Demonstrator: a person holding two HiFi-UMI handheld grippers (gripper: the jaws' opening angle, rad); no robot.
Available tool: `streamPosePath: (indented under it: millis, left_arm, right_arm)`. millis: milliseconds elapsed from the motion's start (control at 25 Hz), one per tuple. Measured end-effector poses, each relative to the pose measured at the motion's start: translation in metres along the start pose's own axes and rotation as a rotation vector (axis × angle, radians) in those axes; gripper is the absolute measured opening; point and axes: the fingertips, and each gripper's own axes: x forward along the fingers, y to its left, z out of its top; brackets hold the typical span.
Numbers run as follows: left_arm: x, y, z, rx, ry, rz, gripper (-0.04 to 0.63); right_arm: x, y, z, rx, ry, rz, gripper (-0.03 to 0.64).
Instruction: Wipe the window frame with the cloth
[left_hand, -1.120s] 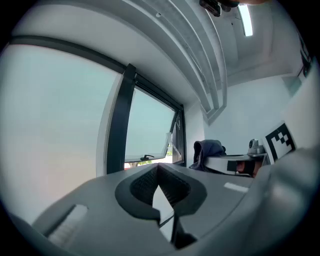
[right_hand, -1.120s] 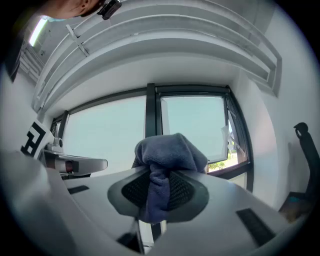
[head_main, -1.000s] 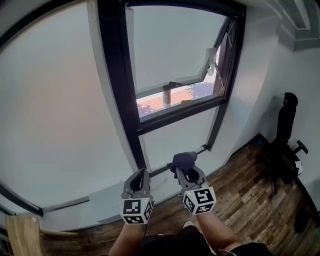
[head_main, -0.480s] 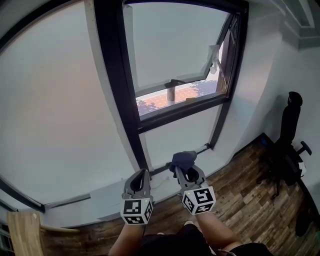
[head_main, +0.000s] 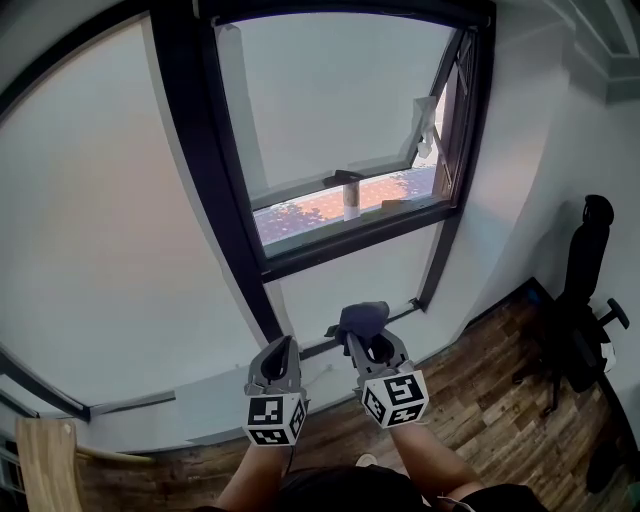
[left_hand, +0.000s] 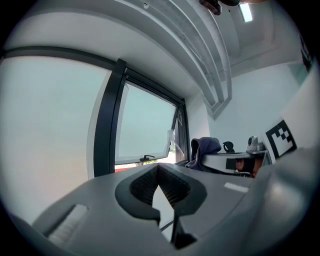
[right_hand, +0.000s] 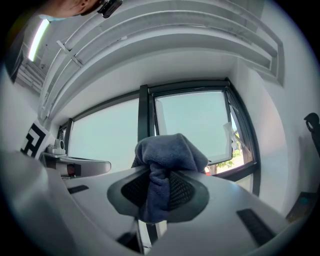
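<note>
A dark blue cloth (head_main: 362, 319) is bunched at the tip of my right gripper (head_main: 368, 341), whose jaws are shut on it; in the right gripper view the cloth (right_hand: 167, 165) fills the gap between the pads. My left gripper (head_main: 281, 355) hangs beside it to the left, shut with nothing in it (left_hand: 161, 187). Both point at the wall below the black window frame (head_main: 200, 180). The frame's lower rail (head_main: 350, 235) runs under a top-hung sash (head_main: 330, 190) that is tilted open outward, with a handle (head_main: 345, 178) on it. Neither gripper touches the frame.
A white sill ledge (head_main: 200, 405) runs under the glass. A black office chair (head_main: 580, 300) stands at the right on the wooden floor (head_main: 490, 400). A wooden board (head_main: 45, 465) sits at the lower left. White walls meet at the right corner.
The view has swung slightly right and up, so the window sits lower and more central. Both grippers stay side by side, with the cloth still held.
</note>
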Motion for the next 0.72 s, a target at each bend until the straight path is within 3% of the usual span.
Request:
streamPosePath:
  millis: [320, 720]
  left_arm:
    - [0.027, -0.034, -0.006, -0.009, 0.009, 0.074, 0.008]
    - [0.059, -0.054, 0.001, 0.017, 0.015, 0.099, 0.008]
  right_arm:
    - [0.001, -0.043, 0.001, -0.007, 0.014, 0.082, 0.077]
    - [0.008, -0.07, -0.002, 0.014, 0.038, 0.135, 0.077]
